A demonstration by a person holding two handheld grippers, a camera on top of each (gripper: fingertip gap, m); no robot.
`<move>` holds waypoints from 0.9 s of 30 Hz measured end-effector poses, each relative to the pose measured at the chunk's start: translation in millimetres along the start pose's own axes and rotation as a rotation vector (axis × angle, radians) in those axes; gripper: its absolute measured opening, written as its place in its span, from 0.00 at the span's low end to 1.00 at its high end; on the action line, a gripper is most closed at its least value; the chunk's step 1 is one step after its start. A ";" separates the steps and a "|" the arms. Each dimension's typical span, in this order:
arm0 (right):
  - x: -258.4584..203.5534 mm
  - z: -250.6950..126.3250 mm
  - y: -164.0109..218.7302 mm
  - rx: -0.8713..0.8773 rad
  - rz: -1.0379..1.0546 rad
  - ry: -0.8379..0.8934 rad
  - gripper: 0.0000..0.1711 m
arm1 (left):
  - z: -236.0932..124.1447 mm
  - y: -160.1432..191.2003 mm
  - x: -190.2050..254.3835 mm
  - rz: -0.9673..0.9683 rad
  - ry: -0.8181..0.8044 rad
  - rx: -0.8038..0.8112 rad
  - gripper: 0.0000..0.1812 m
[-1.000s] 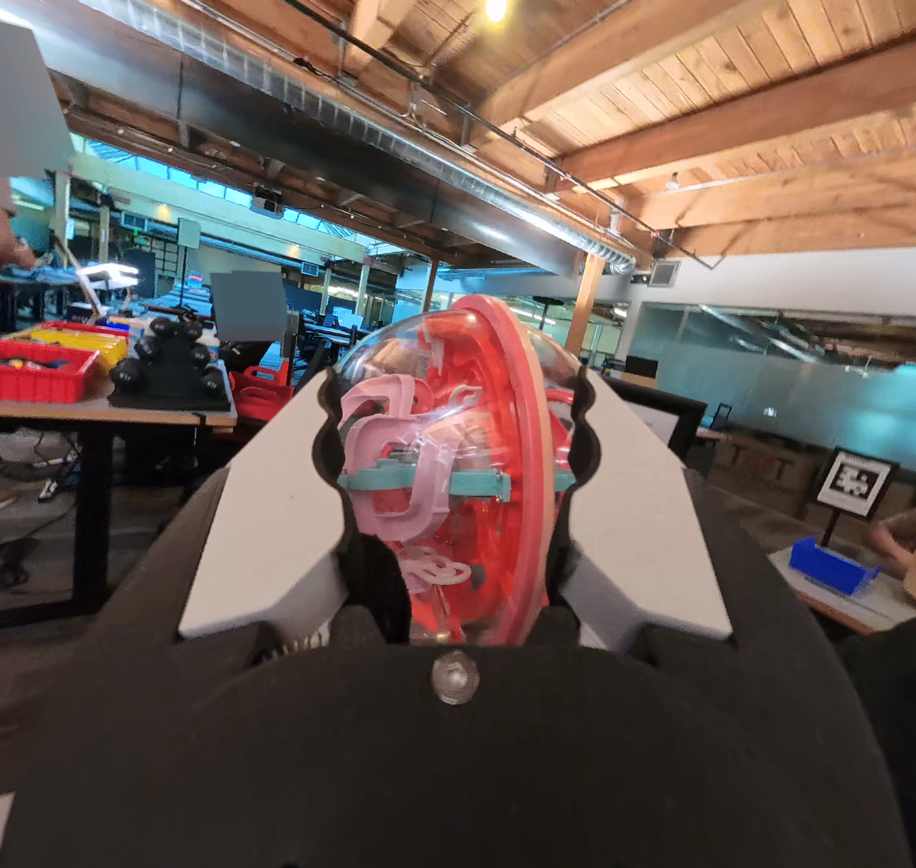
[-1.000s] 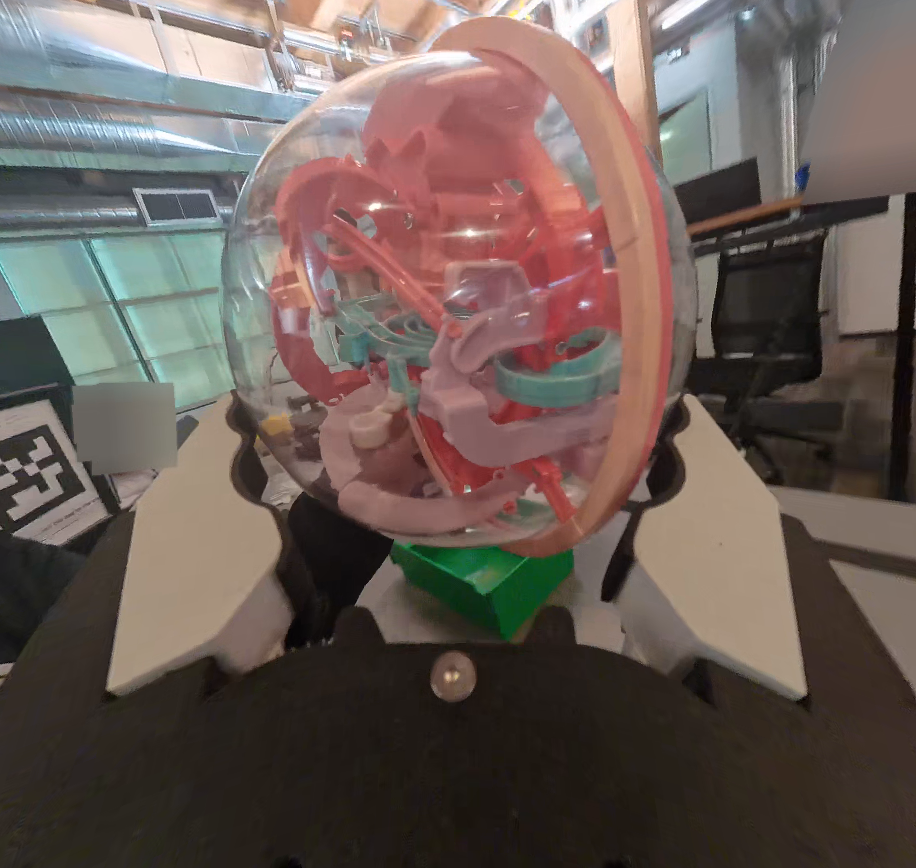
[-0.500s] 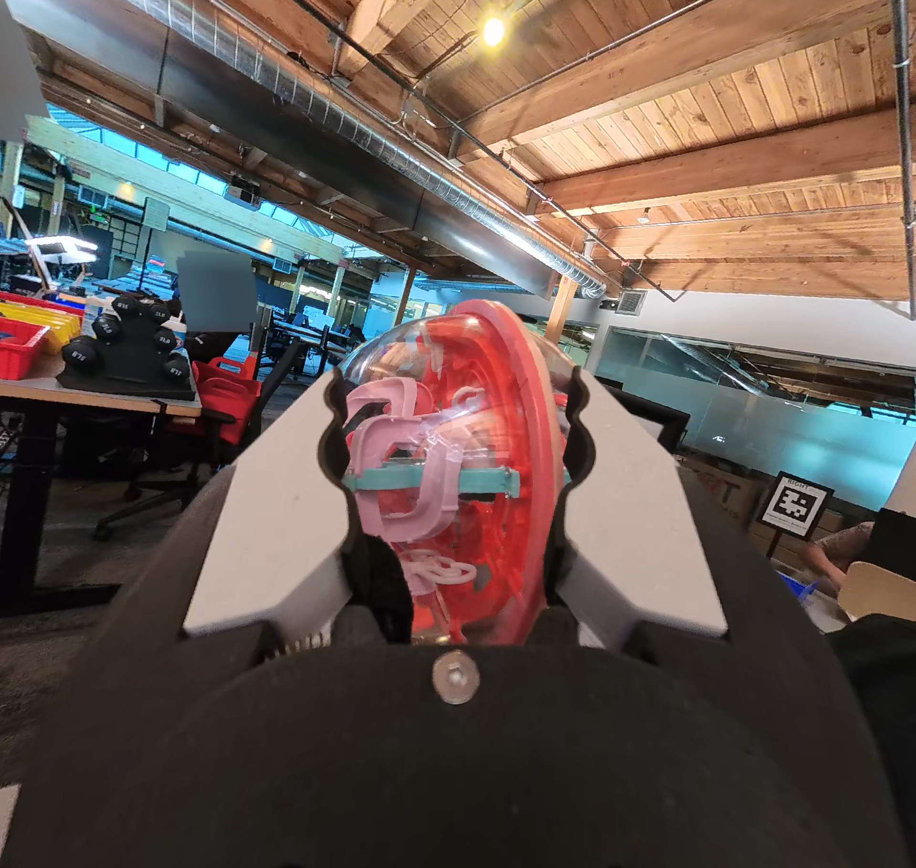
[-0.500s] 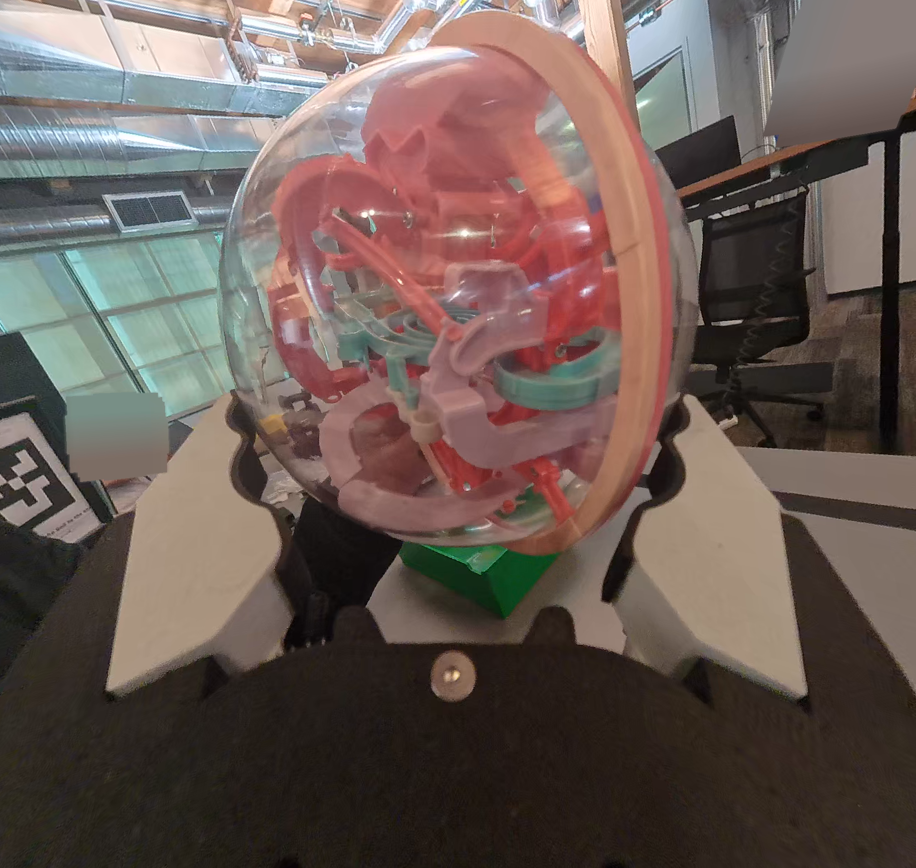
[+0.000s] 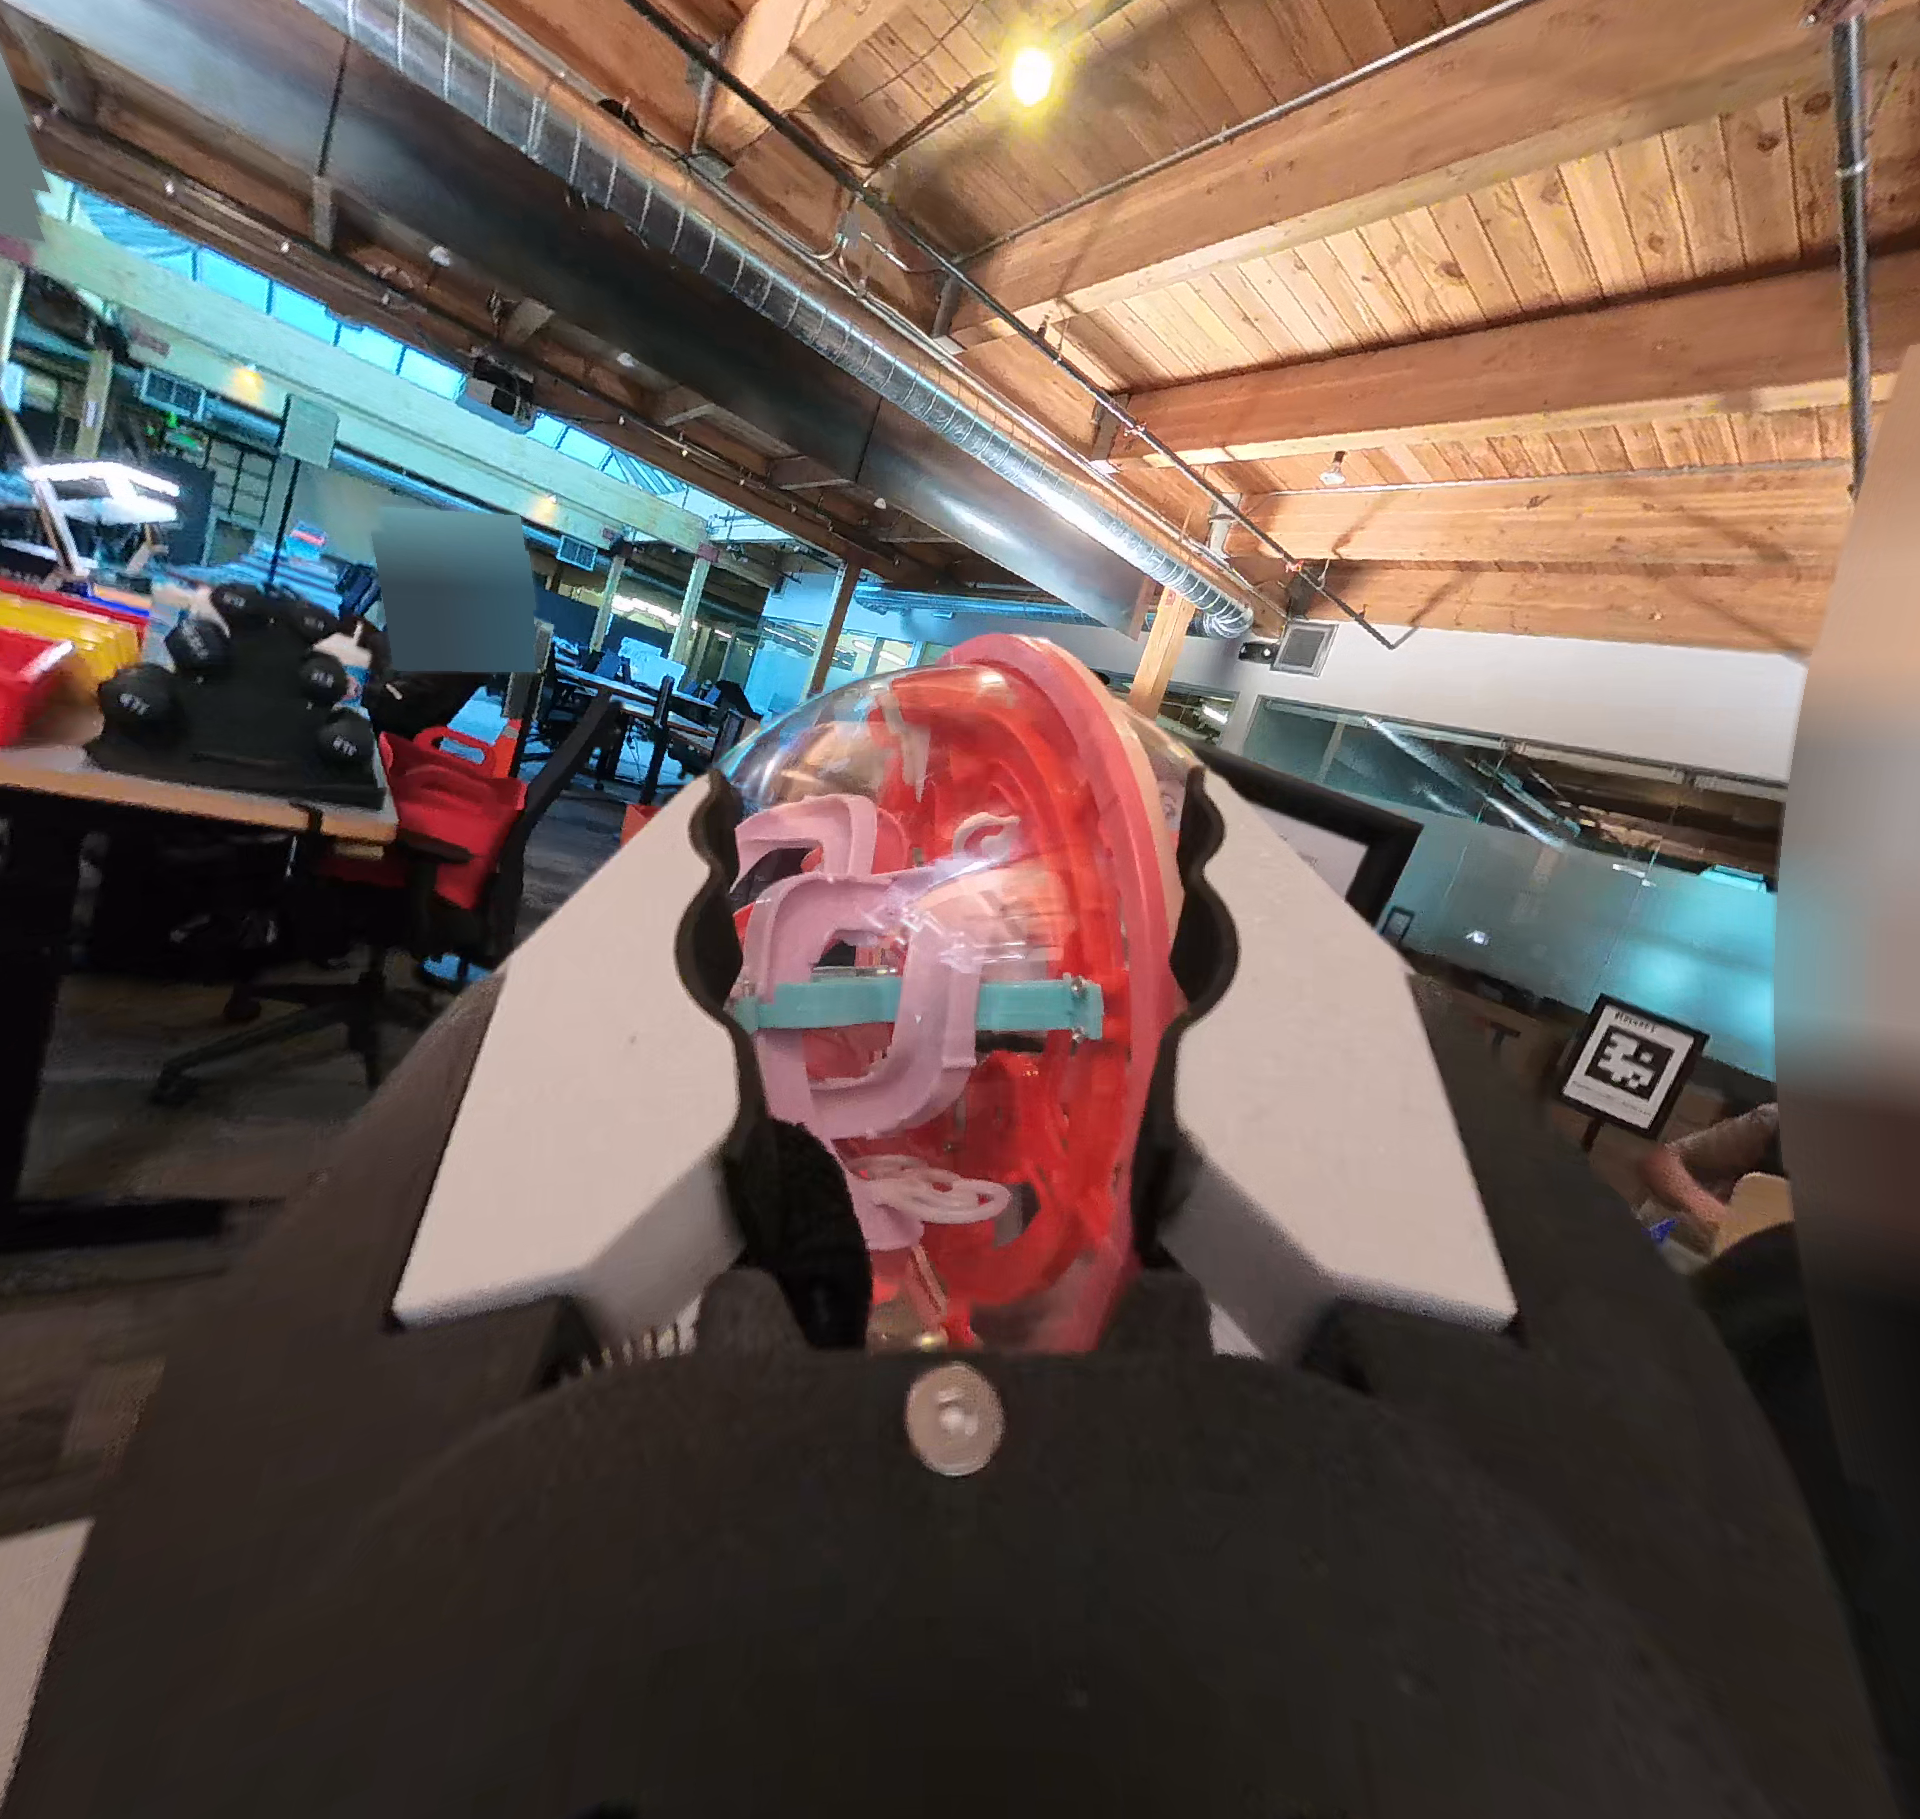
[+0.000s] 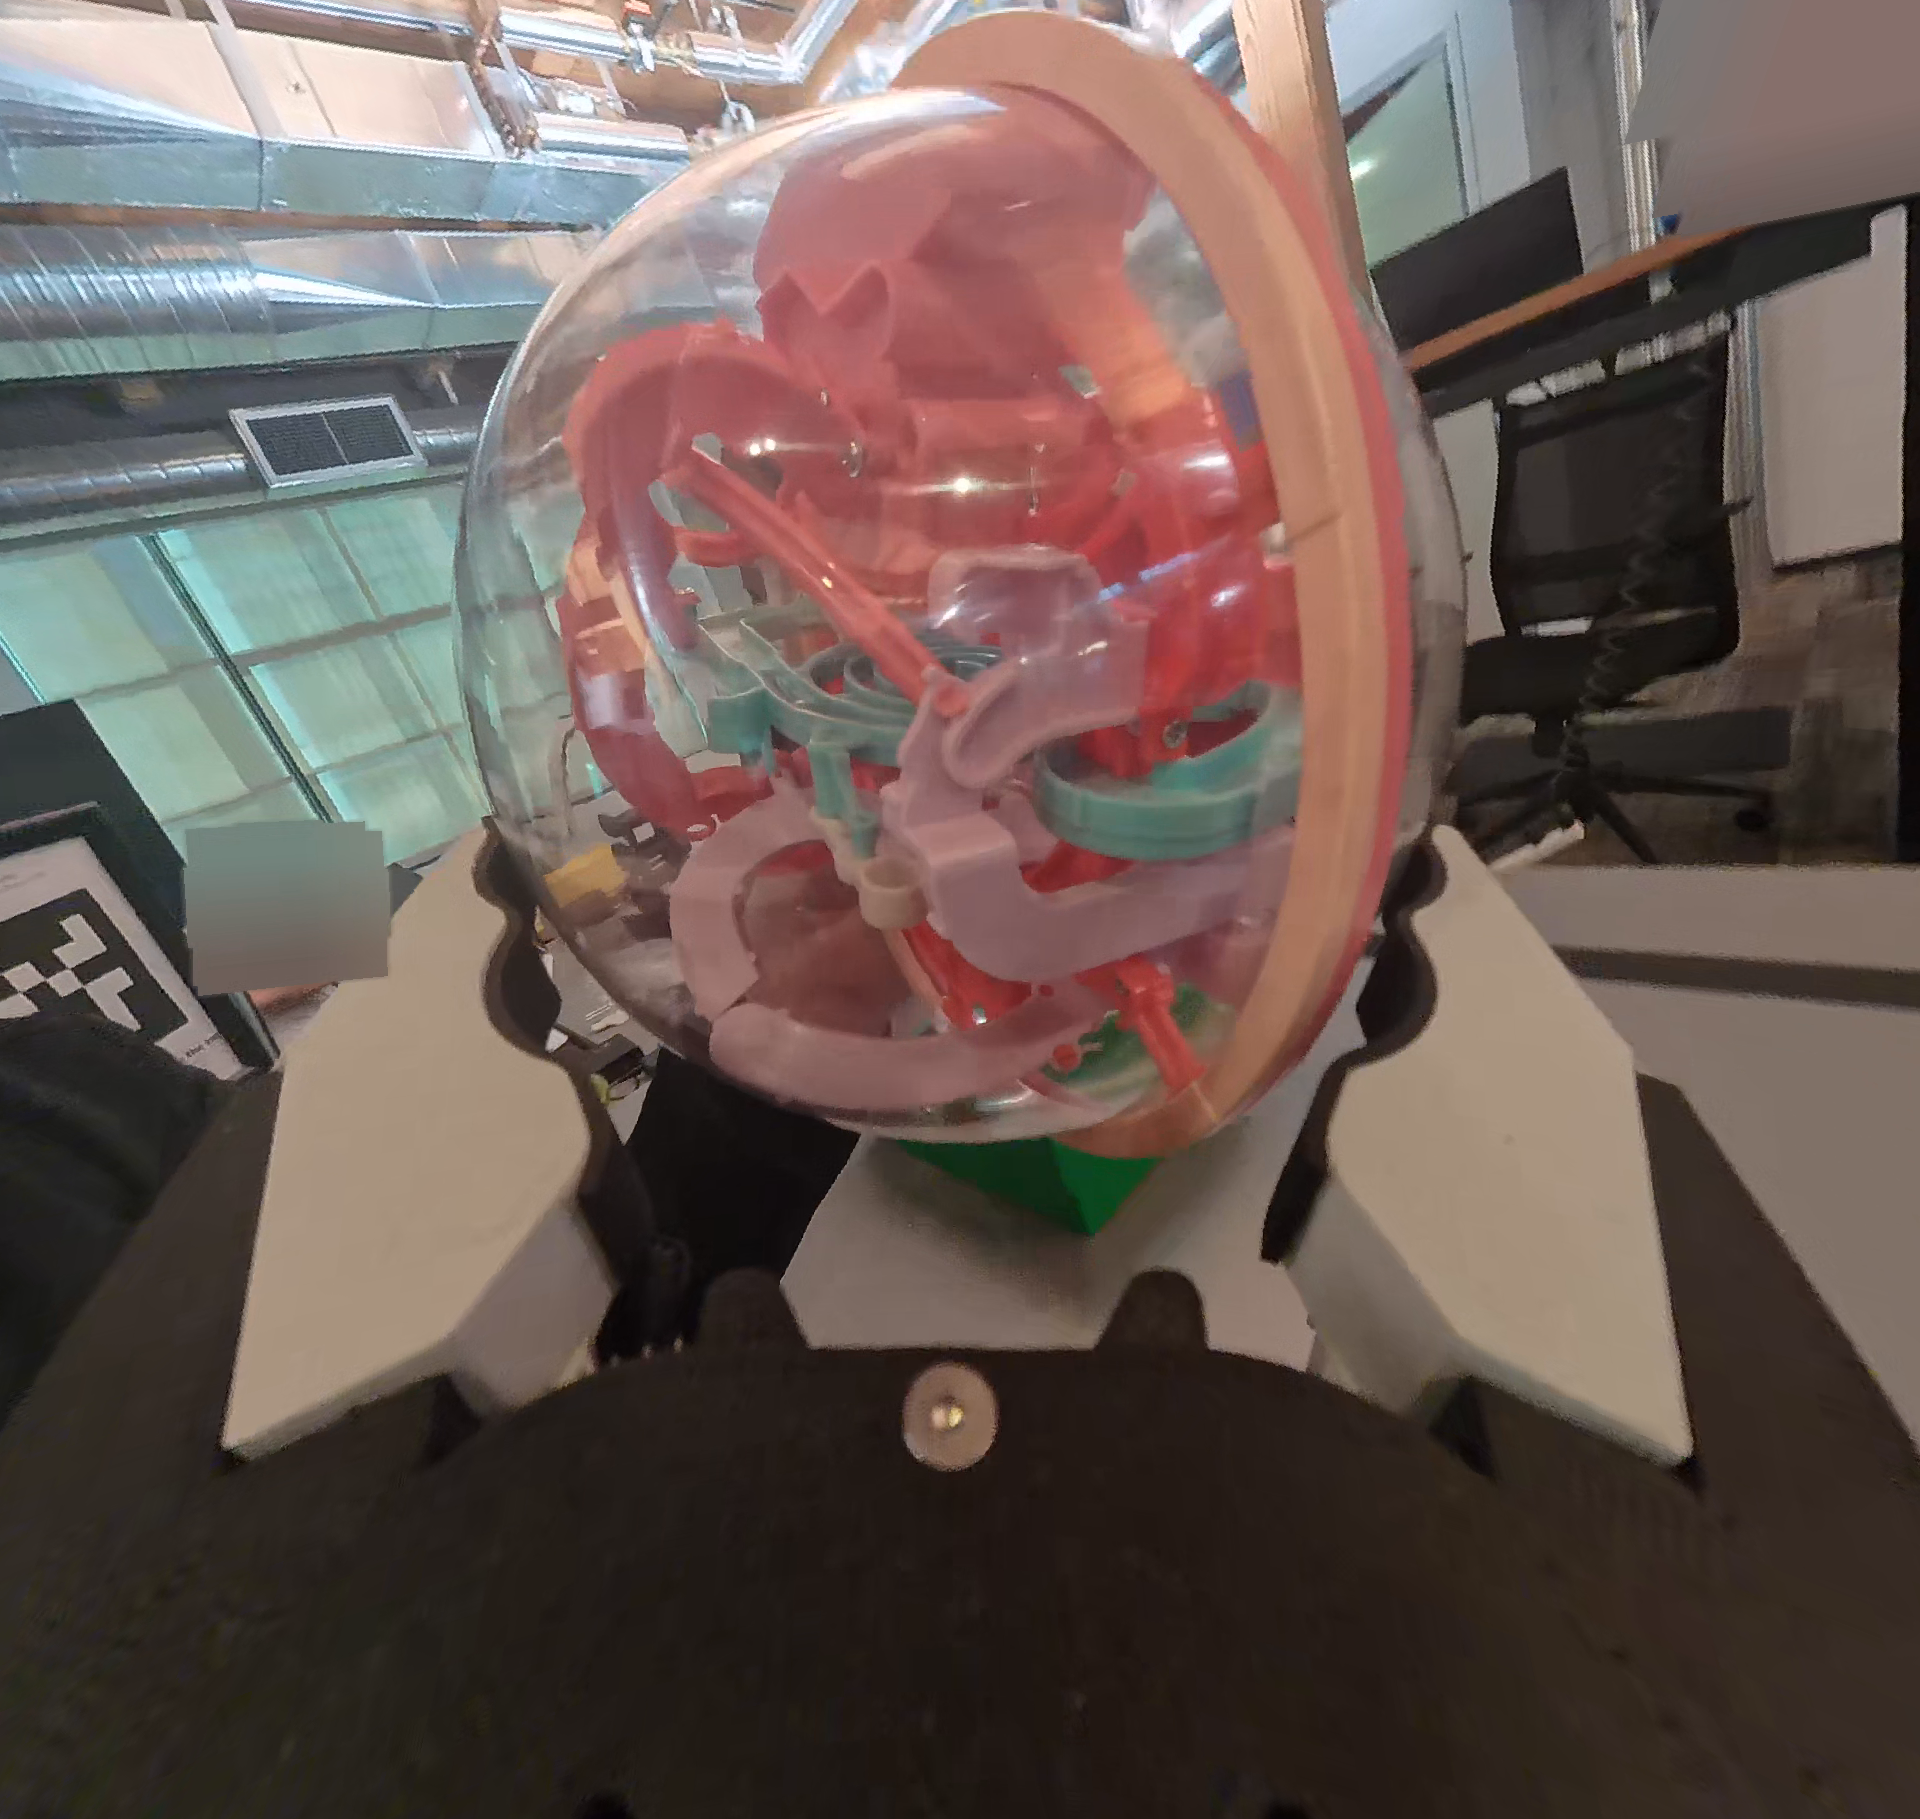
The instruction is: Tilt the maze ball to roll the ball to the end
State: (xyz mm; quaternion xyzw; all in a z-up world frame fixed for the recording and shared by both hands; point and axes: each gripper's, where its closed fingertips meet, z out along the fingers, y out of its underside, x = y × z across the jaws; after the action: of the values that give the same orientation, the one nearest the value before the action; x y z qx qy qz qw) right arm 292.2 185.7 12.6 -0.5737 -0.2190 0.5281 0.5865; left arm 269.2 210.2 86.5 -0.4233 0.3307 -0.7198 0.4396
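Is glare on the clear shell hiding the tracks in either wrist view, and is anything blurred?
Left wrist view: sharp on the maze ball, a small highlight on the dome, the ceiling lamp flaring, beams bowed by the wide lens. Right wrist view: small glints on the maze ball, tracks readable; the green block and the background look soft. I cannot spot the small ball in either.

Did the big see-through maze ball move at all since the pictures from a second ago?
Yes, a little. The room behind the maze ball slid: in the left wrist view the table with red bins moved left and more ceiling shows, so the left tongs swung and tipped up. In the right wrist view the room shifted too. Both tongs, the right tongs too, kept their grip, and the green block stays beneath.
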 end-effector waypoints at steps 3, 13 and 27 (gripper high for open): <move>14.4 -5.0 45.5 -0.085 0.097 0.051 0.91 | -20.6 31.0 -21.3 -0.095 -0.022 -0.025 0.45; 55.2 -40.6 203.0 -0.253 0.440 0.167 0.88 | -101.3 174.4 -96.4 -0.514 -0.142 -0.049 0.44; 93.1 -68.3 289.8 -0.374 0.566 0.192 0.75 | -160.5 248.8 -156.5 -0.706 -0.260 -0.031 0.20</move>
State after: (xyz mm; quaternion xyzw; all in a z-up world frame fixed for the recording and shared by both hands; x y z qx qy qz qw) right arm 276.7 174.0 -298.8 -0.7564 -0.0881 0.5639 0.3197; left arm 252.4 271.5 -242.3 -0.6056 0.1168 -0.7623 0.1964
